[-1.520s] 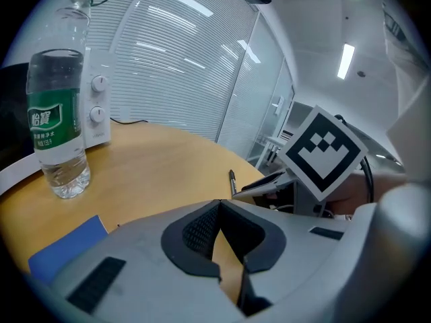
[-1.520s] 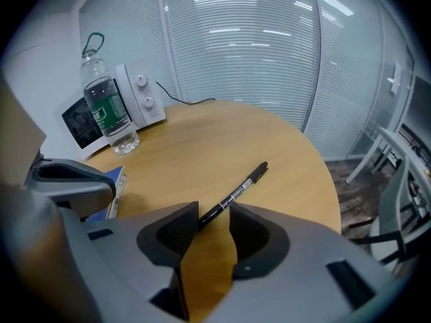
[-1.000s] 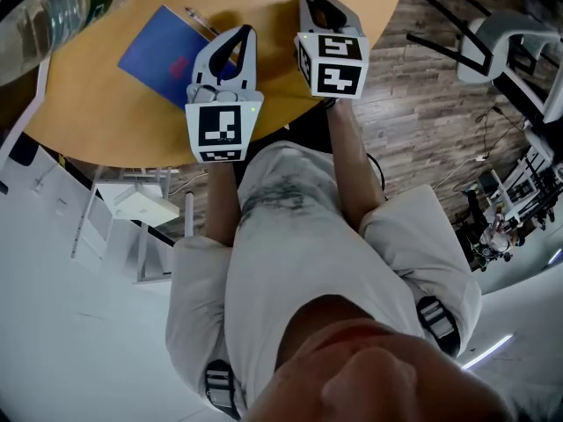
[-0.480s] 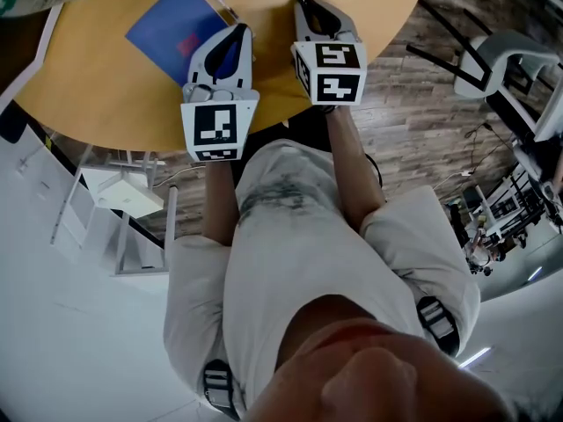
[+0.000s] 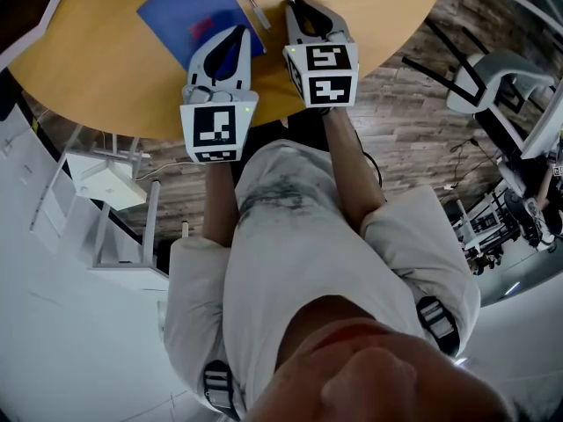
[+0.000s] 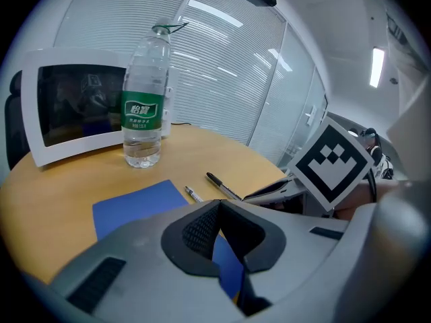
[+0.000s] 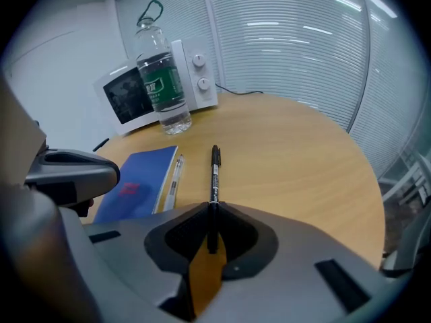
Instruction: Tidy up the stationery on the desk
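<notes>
Black pen (image 7: 215, 170) beside clear pen (image 7: 173, 180), blue notebook (image 7: 135, 184)

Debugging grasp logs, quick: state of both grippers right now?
Left gripper: closed, looks empty.
Right gripper: closed on the black pen.

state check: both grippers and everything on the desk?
Left gripper: shut, empty.
Right gripper: shut on the black pen, at its near end.
Blue notebook: closed, flat on the round wooden desk.
Clear pen: lying loose beside the notebook's edge.
Clear plastic water bottle: upright, little water left.
White microwave: door shut.
</notes>
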{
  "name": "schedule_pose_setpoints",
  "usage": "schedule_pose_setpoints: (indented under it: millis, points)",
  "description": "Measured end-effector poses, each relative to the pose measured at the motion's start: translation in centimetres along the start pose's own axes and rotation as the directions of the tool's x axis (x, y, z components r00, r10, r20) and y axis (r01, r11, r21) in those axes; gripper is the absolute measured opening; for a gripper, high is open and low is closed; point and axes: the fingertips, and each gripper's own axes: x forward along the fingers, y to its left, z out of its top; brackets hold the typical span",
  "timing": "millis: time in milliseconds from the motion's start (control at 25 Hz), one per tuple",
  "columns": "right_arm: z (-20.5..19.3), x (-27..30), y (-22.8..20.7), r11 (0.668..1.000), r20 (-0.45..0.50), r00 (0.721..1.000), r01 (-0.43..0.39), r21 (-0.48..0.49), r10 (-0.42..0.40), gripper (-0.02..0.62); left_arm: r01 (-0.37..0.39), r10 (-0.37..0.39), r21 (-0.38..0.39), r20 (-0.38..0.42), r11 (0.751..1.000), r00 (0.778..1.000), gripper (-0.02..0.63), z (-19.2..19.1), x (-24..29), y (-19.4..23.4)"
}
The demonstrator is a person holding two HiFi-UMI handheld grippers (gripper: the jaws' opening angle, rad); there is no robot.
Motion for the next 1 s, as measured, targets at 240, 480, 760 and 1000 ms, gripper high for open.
schedule_pose_setpoints:
  millis: [240,480,760,1000]
  points:
    - [0.0,0.5,1.8,0.998,-0.017,0.999,-0.032,-0.048,0.031,0.101,-0.037,0.037,-0.031,0.011,0.999,0.999,0.008,-0.4,-1.0,0.9]
    - [-0.1,0.8,2.3,0.996,-0.025,0.999,-0.036,-0.080,0.035,0.102,-0.055,0.056,-0.045,0.016,0.997,0.998,0.008,-0.7,-1.5,1.2]
    - [-0.1,0.7,2.4,0.993,-0.021,0.999,-0.040,-0.113,0.038,0.114,-0.061,0.062,-0.047,0.020,0.997,0.998,0.008,-0.6,-1.5,1.1]
    - [0.2,0.1,2.3,0.992,-0.007,0.999,-0.044,-0.116,0.044,0.137,-0.064,0.066,-0.042,0.029,0.997,0.997,0.008,-0.2,-1.9,0.8]
